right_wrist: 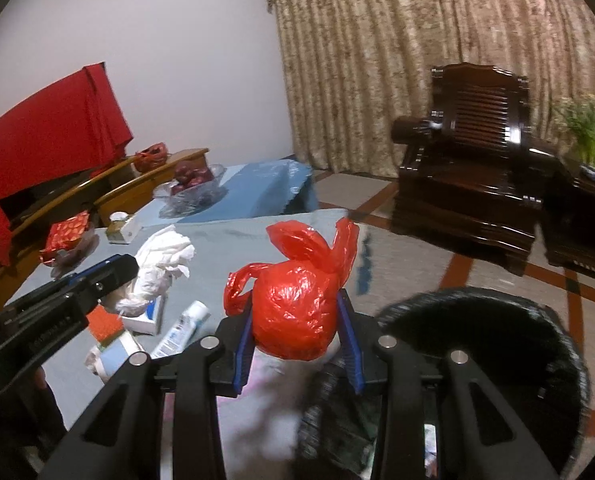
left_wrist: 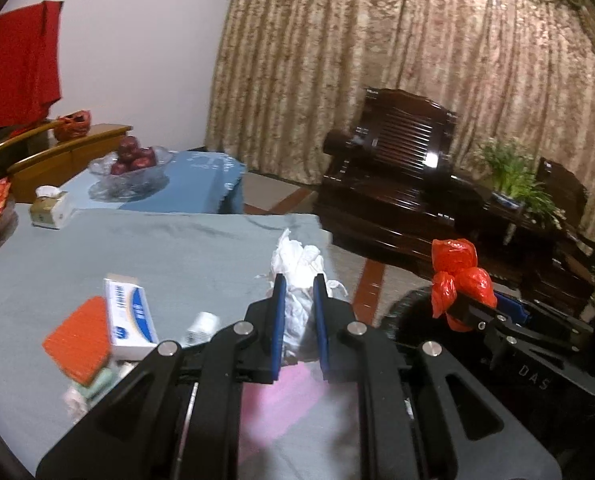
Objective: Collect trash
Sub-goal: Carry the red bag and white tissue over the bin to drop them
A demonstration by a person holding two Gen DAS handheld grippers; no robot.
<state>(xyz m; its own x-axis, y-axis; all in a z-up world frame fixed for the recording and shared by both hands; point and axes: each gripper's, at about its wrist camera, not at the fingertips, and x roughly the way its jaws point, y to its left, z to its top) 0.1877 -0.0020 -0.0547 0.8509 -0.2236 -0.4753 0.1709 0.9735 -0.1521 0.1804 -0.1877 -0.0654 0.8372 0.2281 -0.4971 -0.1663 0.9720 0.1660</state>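
Observation:
My left gripper (left_wrist: 298,280) is shut on a crumpled white tissue wad (left_wrist: 297,264), held above the grey-clothed table (left_wrist: 157,248); the wad also shows in the right wrist view (right_wrist: 161,256). My right gripper (right_wrist: 297,300) is shut on a knotted red plastic bag (right_wrist: 293,308), held near the table's right edge beside a black trash bin (right_wrist: 497,344). The red bag also shows in the left wrist view (left_wrist: 457,276), off to the right. On the table lie a white-and-blue box (left_wrist: 131,316), an orange sponge (left_wrist: 79,340) and a small white tube (right_wrist: 183,330).
A tissue box (left_wrist: 51,210) and a glass bowl of apples (left_wrist: 131,164) stand farther back on the tables. A red packet (right_wrist: 67,234) lies at the left. A dark wooden armchair (right_wrist: 469,160) and a potted plant (left_wrist: 513,176) stand at the right before curtains.

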